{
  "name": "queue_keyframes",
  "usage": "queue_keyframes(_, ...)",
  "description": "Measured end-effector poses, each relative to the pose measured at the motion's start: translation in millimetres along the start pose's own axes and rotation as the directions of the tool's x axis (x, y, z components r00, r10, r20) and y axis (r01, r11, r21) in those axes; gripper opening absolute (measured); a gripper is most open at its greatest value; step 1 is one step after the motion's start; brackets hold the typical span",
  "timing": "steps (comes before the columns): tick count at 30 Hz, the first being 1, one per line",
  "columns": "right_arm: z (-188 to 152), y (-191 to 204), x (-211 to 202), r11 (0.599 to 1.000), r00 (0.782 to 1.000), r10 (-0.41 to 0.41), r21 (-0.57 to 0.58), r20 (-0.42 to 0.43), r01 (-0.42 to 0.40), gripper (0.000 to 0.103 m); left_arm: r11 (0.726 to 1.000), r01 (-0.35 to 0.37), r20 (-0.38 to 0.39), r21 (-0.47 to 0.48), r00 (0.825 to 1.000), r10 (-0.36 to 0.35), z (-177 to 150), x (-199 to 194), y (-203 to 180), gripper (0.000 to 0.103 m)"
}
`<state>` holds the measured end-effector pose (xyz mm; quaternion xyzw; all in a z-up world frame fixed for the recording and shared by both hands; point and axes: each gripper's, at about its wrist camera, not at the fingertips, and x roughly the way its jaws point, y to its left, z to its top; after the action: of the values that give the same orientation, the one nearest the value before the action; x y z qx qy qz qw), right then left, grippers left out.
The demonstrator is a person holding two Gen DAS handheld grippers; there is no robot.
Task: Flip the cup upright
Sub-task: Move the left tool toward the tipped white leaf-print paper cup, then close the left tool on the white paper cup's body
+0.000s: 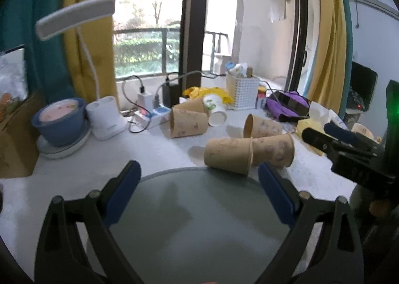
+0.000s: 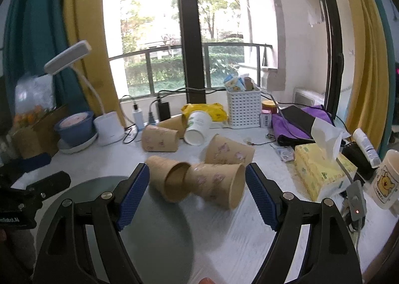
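Several brown paper cups lie on their sides on the white table. The two nearest, a plain brown cup and a printed cup, lie side by side just ahead of my right gripper, which is open and empty. In the left wrist view the same pair shows as cup and cup, beyond my left gripper, also open and empty, over a grey round mat. More tipped cups and a white cup lie farther back.
A blue bowl on a plate and a white lamp base stand at the left. A power strip, white basket, purple cloth, yellow tissue box and bear-print cup crowd the back and right.
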<state>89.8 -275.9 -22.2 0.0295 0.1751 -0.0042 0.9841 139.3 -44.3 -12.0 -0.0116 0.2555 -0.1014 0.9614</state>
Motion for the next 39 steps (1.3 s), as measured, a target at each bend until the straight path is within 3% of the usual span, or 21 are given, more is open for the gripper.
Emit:
queue_keyframes(11,31,-54,52,0.992,0.999,0.014,0.123,-0.047,-0.008,0.082,0.998,0.011,-0.136,0.067,0.991,-0.002,51,77,-30,0.096)
queue_keyframes(18,45,-88,96,0.976,0.987,0.102,0.205,-0.121,-0.075,0.082,0.995,0.025,-0.214,0.1,0.977,-0.003,83,134,-49,0.096)
queue_keyframes(35,61,-133,167,0.955,0.977,0.079,0.297,-0.2,-0.017,0.082,0.983,0.066,-0.325,0.172,0.946,-0.007,130,264,-75,0.095)
queue_keyframes(39,59,-140,168,0.95,0.979,0.067,0.311,-0.192,-0.004,0.082,0.976,0.081,-0.363,0.204,0.932,-0.001,132,290,-78,0.086)
